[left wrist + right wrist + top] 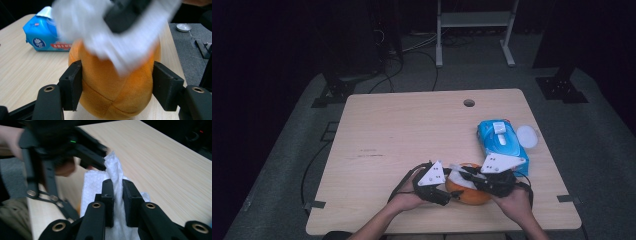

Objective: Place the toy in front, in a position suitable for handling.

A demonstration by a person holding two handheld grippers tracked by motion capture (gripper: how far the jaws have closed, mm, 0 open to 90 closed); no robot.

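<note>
left gripper [117, 87] grasps one orange plush [117, 85] | right gripper [118, 195] clenches one white wipe [113, 170] | one blue pack [502, 137]

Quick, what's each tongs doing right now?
Left tongs: closed on the orange plush ball.
Right tongs: shut on the white wet wipe.

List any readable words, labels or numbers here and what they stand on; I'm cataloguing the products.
Blue wipes pack: a white shell-like logo and a red band of white characters, too blurred to read.
Small red mark near its top corner: too small to read.
Table: faint dark marks, not legible.
Nothing can be quoted.
</note>
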